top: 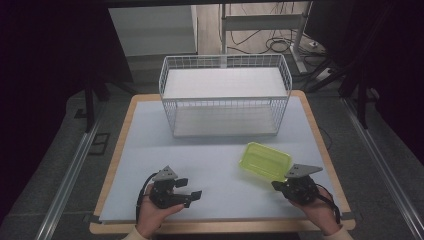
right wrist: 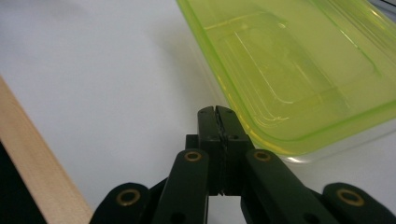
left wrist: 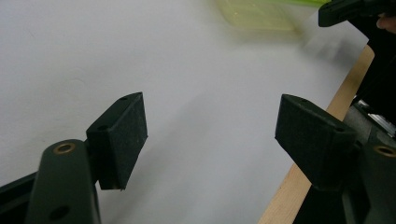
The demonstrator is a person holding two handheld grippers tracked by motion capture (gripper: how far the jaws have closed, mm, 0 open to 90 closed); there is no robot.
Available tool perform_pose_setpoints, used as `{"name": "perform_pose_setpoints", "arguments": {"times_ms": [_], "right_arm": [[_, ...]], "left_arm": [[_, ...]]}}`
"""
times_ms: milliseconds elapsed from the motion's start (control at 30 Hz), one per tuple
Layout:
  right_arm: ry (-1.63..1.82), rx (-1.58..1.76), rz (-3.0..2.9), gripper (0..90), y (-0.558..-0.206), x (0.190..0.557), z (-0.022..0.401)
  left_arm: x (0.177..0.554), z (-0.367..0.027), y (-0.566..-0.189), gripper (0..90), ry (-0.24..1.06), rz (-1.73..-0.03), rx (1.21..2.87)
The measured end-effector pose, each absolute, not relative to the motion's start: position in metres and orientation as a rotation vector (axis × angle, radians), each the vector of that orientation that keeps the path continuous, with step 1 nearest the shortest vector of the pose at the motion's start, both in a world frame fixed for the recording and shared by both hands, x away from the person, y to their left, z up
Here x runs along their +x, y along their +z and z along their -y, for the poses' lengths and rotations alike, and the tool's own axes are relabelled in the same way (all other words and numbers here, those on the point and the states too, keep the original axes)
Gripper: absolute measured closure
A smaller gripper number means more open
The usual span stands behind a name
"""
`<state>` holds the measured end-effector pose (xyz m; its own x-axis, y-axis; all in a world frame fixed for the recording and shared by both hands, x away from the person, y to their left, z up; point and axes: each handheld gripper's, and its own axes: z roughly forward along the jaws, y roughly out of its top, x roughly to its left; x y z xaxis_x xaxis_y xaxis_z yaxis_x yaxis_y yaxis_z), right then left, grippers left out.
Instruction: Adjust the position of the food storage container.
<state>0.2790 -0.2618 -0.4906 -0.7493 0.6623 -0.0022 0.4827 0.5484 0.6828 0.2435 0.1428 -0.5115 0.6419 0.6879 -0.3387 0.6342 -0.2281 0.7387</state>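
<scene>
Green container [top: 265,160] just ahead of right hand-held gripper [top: 278,185], jaws closed, empty; left hand-held gripper [top: 192,189] wide.

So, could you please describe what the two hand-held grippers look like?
Both the left hand-held gripper and the right hand-held gripper are black, with flat rectangular pads, brass-coloured pivot rivets, a grey three-cornered plate on top and a trailing black cable.

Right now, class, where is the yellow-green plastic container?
In the high view the yellow-green container sits tilted at the table's right front, in front of the white wire basket and just ahead of the right gripper.
</scene>
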Motion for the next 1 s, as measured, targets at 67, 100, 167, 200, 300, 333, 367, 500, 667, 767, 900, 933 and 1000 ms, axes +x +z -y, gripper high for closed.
{"name": "perform_pose_setpoints", "arguments": {"times_ms": [67,100,167,200,300,333,367,500,667,767,900,933,1000], "right_arm": [[0.997,0.962,-2.526,89.9,-0.49,0.28,0.263],[0.993,0.965,-2.522,89.9,-0.49,0.281,0.264],[0.992,0.973,-2.519,89.9,-0.491,0.283,0.266],[0.992,0.981,-2.514,89.9,-0.491,0.283,0.267],[0.983,0.998,-2.502,89.9,-0.491,0.286,0.271],[0.982,1.013,-2.498,89.9,-0.491,0.287,0.272],[0.977,1.018,-2.494,89.9,-0.492,0.289,0.273],[0.977,1.036,-2.478,89.9,-0.491,0.293,0.276],[0.968,1.062,-2.454,89.9,-0.492,0.299,0.282],[0.969,1.081,-2.439,89.9,-0.492,0.303,0.285],[0.966,1.108,-2.432,89.9,-0.494,0.307,0.288],[0.971,1.114,-2.434,89.9,-0.494,0.308,0.289],[0.977,1.116,-2.441,89.9,-0.494,0.307,0.289]], "left_arm": [[0.243,-0.142,-0.511,24.7,0.072,-1.036,1.934],[0.243,-0.142,-0.512,24.7,0.071,-1.037,1.935],[0.244,-0.142,-0.512,24.7,0.067,-1.041,1.932],[0.244,-0.143,-0.512,24.7,0.064,-1.043,1.93],[0.244,-0.143,-0.512,24.7,0.064,-1.044,1.928],[0.244,-0.143,-0.512,24.7,0.063,-1.043,1.93],[0.244,-0.142,-0.512,24.6,0.069,-1.037,1.935],[0.243,-0.141,-0.512,24.6,0.072,-1.033,1.941],[0.244,-0.141,-0.512,24.6,0.066,-1.039,1.936],[0.244,-0.141,-0.512,24.6,0.064,-1.037,1.938],[0.243,-0.14,-0.512,24.6,0.063,-1.035,1.94],[0.243,-0.14,-0.512,24.6,0.063,-1.035,1.94],[0.243,-0.141,-0.512,24.6,0.063,-1.037,1.939]]}}
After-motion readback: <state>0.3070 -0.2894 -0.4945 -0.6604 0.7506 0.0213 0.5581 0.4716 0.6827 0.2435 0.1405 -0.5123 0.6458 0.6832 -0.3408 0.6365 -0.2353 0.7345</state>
